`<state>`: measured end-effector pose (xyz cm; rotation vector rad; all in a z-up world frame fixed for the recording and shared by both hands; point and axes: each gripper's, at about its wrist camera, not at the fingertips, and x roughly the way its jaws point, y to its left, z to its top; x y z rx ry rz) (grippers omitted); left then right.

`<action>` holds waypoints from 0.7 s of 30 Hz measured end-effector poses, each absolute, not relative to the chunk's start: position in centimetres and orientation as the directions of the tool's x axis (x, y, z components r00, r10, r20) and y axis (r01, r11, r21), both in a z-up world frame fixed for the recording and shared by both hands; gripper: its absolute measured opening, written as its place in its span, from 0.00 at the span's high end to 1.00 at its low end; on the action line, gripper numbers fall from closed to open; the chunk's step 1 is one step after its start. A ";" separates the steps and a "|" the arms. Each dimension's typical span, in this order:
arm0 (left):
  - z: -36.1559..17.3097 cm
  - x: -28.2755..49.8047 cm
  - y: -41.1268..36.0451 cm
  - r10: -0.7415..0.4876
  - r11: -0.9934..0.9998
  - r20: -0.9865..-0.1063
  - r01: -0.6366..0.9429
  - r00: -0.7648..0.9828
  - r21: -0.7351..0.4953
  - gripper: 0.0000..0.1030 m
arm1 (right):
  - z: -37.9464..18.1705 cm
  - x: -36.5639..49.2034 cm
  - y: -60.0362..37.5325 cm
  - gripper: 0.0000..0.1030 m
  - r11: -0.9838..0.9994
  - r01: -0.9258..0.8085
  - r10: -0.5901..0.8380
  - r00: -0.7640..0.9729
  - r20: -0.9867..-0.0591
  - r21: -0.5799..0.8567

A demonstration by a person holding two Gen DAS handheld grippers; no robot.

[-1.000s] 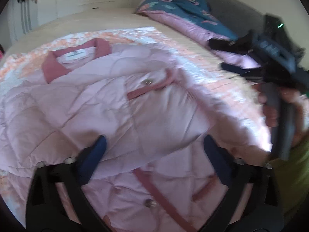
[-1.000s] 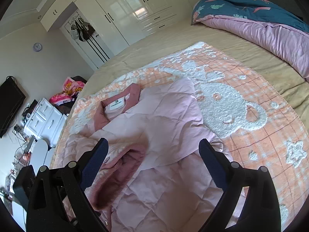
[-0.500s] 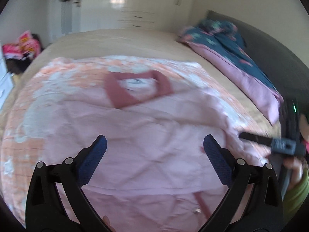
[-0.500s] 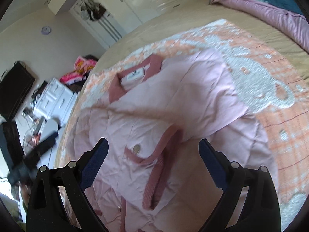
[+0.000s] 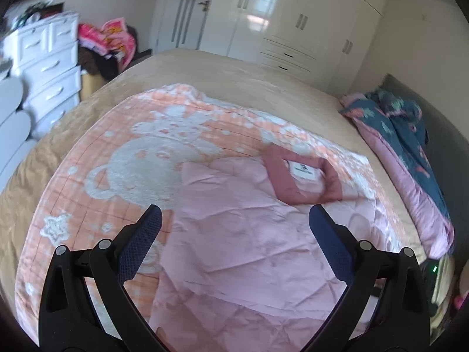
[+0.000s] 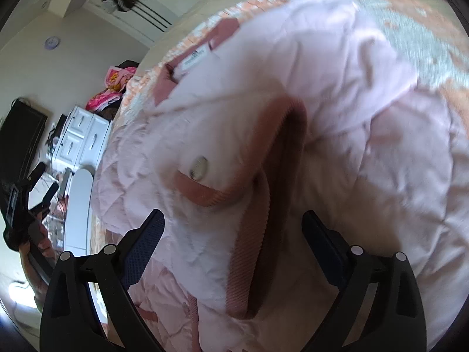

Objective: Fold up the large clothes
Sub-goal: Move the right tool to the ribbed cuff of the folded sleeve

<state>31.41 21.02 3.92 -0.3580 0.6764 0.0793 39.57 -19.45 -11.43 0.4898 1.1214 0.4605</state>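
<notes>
White wardrobes (image 5: 293, 38) lined the far wall of the bedroom, a white chest of drawers (image 5: 47, 67) stood off to one side, and the bed (image 5: 234, 79) filled the middle with an orange-and-white bear blanket (image 5: 140, 158) spread across it. On that blanket lay the big pink quilted jacket (image 5: 249, 234), collar (image 5: 302, 176) and label up toward the far end, one sleeve folded across the body with its ribbed cuff (image 6: 258, 234) and a snap button (image 6: 198, 164) showing.

Left hand-held gripper (image 5: 234, 234) hovered above the jacket's back panel, fingers spread wide, nothing between them. Right hand-held gripper (image 6: 233, 234) hung close over the cuff, also spread and empty, the ribbed edge sitting right in the gap but not yet pinched, as far as the blur allowed.

The step looked like gathering that sleeve for the next fold. Best play, I'd judge: close on the firm ribbed cuff rather than the slippery puffy quilting, take both layers, and lift low so the padding didn't balloon and drag the fold below. The left could pin the body flat near the shoulder while the right carried across. Quilted fill springs back, so a press along the crease would likely help.

A rumpled dark floral duvet (image 5: 410, 135) lay by the headboard, well clear of the work. Bright pink clutter (image 5: 114, 38) sat beyond the bed's corner.
</notes>
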 end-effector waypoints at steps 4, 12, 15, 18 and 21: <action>3.7 31.3 21.9 -0.050 0.922 -0.622 -0.204 0.782 -0.330 0.09 | -11.5 39.1 -18.8 0.08 0.789 -0.116 0.596 0.380 -0.708 0.603; 3.1 31.4 22.3 -0.059 0.908 -0.615 -0.213 0.786 -0.360 0.09 | -12.0 38.7 -17.2 0.70 0.732 -0.184 0.671 0.360 -0.648 0.656; 3.0 31.5 22.5 -0.063 0.907 -0.617 -0.214 0.785 -0.364 0.09 | -10.8 38.1 -16.4 0.80 0.718 -0.262 0.692 0.367 -0.622 0.645; 3.0 31.4 22.6 -0.058 0.906 -0.610 -0.216 0.790 -0.365 0.09 | -8.3 37.3 -15.8 0.82 0.734 -0.358 0.679 0.414 -0.606 0.578; 3.0 31.2 22.9 -0.056 0.899 -0.602 -0.221 0.797 -0.377 0.09 | -4.9 36.2 -15.4 0.83 0.766 -0.467 0.640 0.491 -0.591 0.441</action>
